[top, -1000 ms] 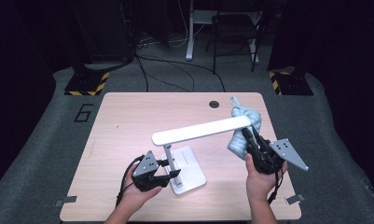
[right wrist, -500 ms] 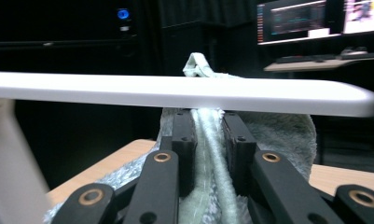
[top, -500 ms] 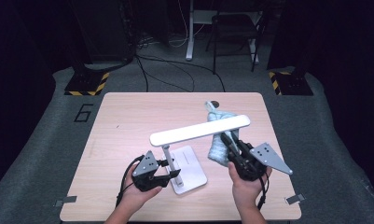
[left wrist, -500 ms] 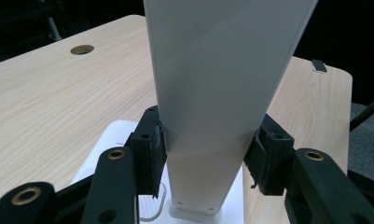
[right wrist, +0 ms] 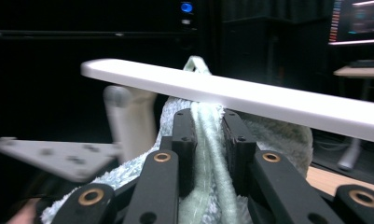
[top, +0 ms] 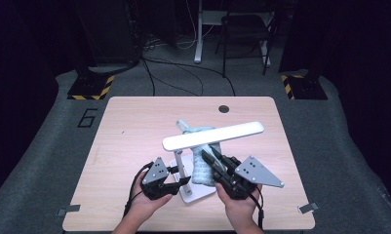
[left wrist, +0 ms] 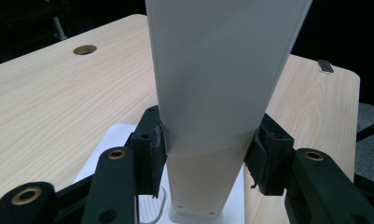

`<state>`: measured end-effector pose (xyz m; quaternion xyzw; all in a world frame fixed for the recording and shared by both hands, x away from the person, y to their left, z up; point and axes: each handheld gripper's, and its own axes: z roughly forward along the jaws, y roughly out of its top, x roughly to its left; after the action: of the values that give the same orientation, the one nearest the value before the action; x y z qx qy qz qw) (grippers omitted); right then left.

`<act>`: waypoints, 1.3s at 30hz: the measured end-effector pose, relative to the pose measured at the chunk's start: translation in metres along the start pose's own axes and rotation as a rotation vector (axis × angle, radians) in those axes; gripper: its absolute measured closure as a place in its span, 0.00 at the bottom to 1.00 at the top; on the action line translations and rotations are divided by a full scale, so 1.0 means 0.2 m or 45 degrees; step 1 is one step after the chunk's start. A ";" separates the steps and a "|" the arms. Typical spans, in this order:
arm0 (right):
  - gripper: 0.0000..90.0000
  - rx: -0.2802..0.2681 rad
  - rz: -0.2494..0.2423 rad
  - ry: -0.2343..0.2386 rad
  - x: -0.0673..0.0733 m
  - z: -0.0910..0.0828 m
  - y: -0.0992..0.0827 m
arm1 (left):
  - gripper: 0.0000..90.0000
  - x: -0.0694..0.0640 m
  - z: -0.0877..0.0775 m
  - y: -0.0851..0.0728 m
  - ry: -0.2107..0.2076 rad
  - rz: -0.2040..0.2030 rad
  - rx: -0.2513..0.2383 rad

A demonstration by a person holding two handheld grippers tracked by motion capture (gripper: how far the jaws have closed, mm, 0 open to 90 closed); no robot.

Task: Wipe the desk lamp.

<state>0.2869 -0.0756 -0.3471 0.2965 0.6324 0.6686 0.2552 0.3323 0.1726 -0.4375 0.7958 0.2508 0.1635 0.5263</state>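
A white desk lamp stands near the table's front edge, its long head point(top: 212, 135) slanting over its flat base point(top: 195, 194). My left gripper point(top: 180, 176) is shut on the lamp's upright post point(left wrist: 217, 93), with a pad pressed on either side. My right gripper point(top: 210, 157) is shut on a pale green fluffy cloth point(top: 200, 170). The cloth hangs just right of the post and reaches up behind the head. In the right gripper view the cloth point(right wrist: 278, 133) is pinched between the jaws directly under the lamp head point(right wrist: 250, 95).
The light wooden table point(top: 134, 126) has a round cable hole point(top: 224, 108) at its back edge. Behind it on the dark floor are cables, a chair point(top: 246, 34) and two yellow-black striped blocks point(top: 88, 87).
My right gripper has carried the cloth leftward, from the lamp head's right end to beside the post under the head. The left gripper has stayed clamped on the post.
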 end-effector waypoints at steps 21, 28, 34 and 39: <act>0.86 0.214 0.015 -0.109 -0.13 -0.06 -0.28 | 0.59 0.02 -0.02 0.00 -0.011 -0.004 0.033; 0.86 0.183 0.017 -0.022 -0.08 -0.12 -0.22 | 0.59 0.02 -0.02 0.00 0.001 -0.010 0.021; 0.86 0.110 -0.052 0.082 0.01 -0.20 -0.05 | 0.59 0.02 -0.02 0.00 0.005 -0.016 0.004; 0.86 0.057 -0.059 0.139 0.06 -0.25 0.08 | 0.59 0.01 -0.02 0.00 0.007 -0.017 0.002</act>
<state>0.2438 -0.1025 -0.3322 0.2506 0.6670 0.6634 0.2288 0.3327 0.1773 -0.4368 0.7942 0.2577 0.1618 0.5260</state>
